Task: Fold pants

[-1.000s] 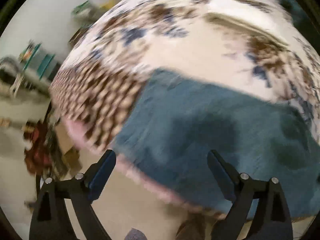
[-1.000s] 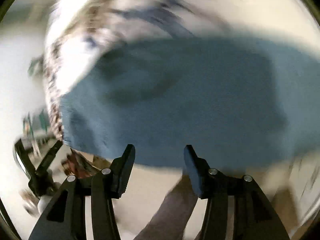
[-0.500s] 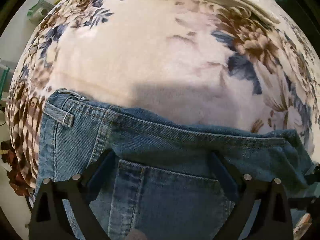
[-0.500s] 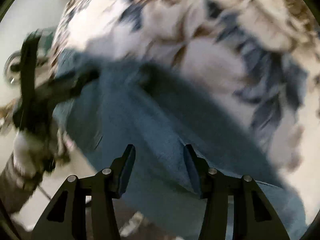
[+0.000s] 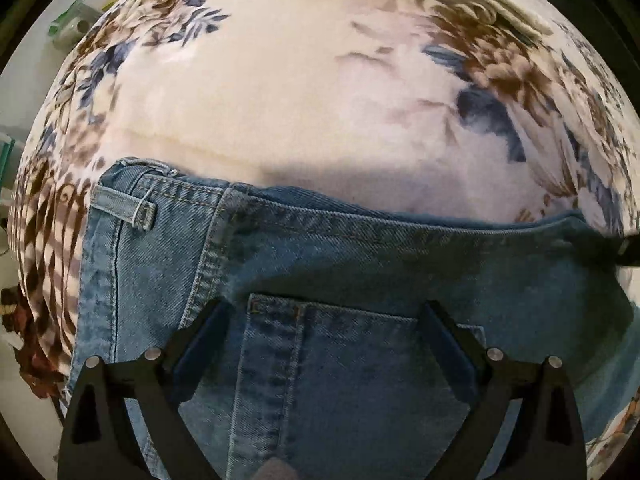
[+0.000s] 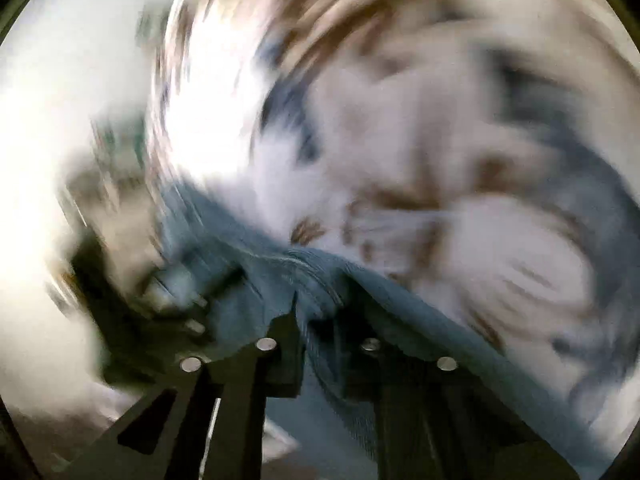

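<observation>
Two layers of heavy, floppy jeans await you—right hand-held gripper pinches denim beside their waistband, left hand-held gripper gapes above.

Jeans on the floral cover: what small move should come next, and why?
Probably close the left gripper on the jeans: its jaws stand open over the back pocket, while the right gripper is already shut on the denim edge.

Pants are faded blue denim, rough twill weave with tan stitching. Bedspread underneath is soft matt floral cloth. Left claw looks like matt black plastic with shiny metal screws.
</observation>
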`<control>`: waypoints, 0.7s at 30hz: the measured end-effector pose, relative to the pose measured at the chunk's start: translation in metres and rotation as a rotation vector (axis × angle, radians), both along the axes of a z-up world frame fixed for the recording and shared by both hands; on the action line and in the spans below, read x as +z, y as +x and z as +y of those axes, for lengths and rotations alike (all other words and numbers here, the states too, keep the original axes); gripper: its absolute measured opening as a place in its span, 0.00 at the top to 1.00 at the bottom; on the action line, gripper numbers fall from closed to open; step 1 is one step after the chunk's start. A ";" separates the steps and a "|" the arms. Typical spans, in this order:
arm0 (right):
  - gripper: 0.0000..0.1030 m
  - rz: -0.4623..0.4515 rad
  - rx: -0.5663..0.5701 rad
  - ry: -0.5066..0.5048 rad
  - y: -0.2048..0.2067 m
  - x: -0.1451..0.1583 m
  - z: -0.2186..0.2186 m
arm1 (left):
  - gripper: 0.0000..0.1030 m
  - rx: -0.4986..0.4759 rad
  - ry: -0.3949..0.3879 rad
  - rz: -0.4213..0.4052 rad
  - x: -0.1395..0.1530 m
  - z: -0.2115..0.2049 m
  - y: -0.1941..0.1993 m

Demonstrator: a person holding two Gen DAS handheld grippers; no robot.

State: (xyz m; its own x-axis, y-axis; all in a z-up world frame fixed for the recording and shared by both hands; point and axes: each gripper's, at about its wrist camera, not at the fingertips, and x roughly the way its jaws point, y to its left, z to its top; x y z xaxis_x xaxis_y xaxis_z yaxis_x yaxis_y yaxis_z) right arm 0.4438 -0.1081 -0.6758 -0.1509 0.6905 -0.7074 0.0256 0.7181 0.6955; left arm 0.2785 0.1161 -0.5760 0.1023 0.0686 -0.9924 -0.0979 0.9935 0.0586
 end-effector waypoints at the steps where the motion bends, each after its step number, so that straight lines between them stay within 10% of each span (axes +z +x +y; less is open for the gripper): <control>1: 0.98 0.009 -0.055 0.014 0.001 0.000 -0.016 | 0.05 -0.003 -0.001 0.000 -0.001 0.002 -0.001; 6: 0.94 0.013 -0.067 0.054 -0.001 0.026 -0.050 | 0.05 0.048 -0.016 0.014 0.011 0.001 0.001; 10: 0.38 -0.048 0.159 -0.069 -0.007 0.050 -0.013 | 0.05 0.106 -0.044 -0.034 0.036 0.003 -0.005; 12: 0.43 -0.056 0.250 -0.134 -0.016 0.041 0.002 | 0.05 0.105 -0.046 -0.056 0.045 -0.004 -0.005; 13: 0.78 -0.073 0.265 -0.187 -0.013 0.037 0.011 | 0.05 0.098 -0.039 -0.067 0.047 -0.009 -0.004; 14: 0.94 -0.090 0.264 -0.285 -0.010 0.031 0.013 | 0.05 0.087 -0.036 -0.071 0.048 -0.013 -0.003; 21: 0.83 -0.089 -0.054 -0.256 -0.016 0.057 -0.064 | 0.05 -0.008 -0.067 -0.076 0.051 -0.069 0.020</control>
State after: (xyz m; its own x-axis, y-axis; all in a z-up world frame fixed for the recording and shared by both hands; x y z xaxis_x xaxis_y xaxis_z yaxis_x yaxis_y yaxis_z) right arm 0.4275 -0.1721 -0.6184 -0.0480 0.4925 -0.8690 0.0156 0.8702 0.4924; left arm 0.2980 0.0466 -0.5250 0.1774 0.0017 -0.9841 -0.0919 0.9957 -0.0149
